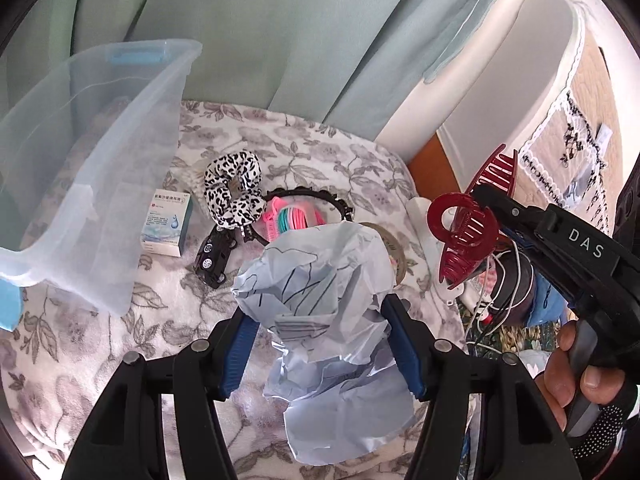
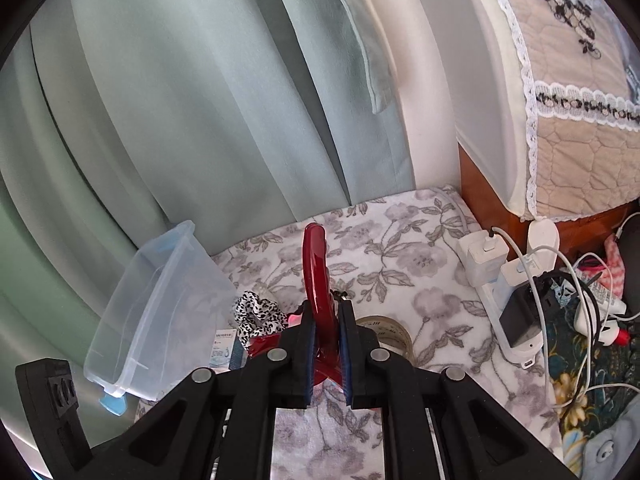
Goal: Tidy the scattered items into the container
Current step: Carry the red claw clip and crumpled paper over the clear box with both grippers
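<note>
Left wrist view, left to right. Clear plastic container [image 1: 92,152] at upper left, tilted, mouth facing the clutter, so an easy drop-in. Beside it on the floral blanket [image 1: 320,152]: small eye-drop box [image 1: 167,224], leopard scrunchie [image 1: 234,188], toy car [image 1: 212,258], black headband [image 1: 320,196] ringing pink and teal hair ties [image 1: 296,218].

Centre bottom: left gripper [image 1: 316,344] clamps a crumpled paper wad [image 1: 320,308], jaws half spread because the wad is bulky.

Right: right gripper [image 1: 486,200] pinched tight on a red claw clip [image 1: 464,236], lifted clear of the blanket.

Right wrist view: clip [image 2: 318,280] stands upright between the pads [image 2: 307,344]; container [image 2: 160,304] lower left; tape roll [image 2: 390,334], then chargers [image 2: 516,292] at right.
</note>
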A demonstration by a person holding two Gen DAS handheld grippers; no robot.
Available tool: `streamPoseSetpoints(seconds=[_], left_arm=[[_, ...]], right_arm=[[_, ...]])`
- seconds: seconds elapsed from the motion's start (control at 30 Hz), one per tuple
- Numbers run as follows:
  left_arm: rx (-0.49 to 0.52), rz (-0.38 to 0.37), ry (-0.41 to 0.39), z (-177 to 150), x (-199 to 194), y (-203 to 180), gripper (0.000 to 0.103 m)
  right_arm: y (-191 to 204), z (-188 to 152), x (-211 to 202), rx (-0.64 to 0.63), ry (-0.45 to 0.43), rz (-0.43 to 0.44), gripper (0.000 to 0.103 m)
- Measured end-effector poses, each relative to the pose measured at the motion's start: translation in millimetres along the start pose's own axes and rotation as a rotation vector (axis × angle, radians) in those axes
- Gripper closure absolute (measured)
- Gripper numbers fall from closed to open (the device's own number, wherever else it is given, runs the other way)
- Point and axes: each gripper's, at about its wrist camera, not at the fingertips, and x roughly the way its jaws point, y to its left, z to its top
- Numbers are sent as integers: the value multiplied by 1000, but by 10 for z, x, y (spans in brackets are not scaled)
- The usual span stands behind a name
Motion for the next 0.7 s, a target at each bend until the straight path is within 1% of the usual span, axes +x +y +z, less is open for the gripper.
streamPoseSetpoints(seconds=[0.23, 0.4, 0.53, 0.7], left_arm=[[-18, -16, -133, 189, -571, 195, 39], [-33, -1, -215, 316, -920, 415, 39], [-54, 19, -258, 385, -1101, 605, 39], [-88, 51, -295, 457, -1251, 875, 39]], right_arm=[[482, 77, -342, -64, -70, 88, 92], [890, 117, -468, -120, -93, 153, 92], [1198, 152, -480, -161, -94, 200, 92], [1564, 172, -447, -218, -84, 246, 92]])
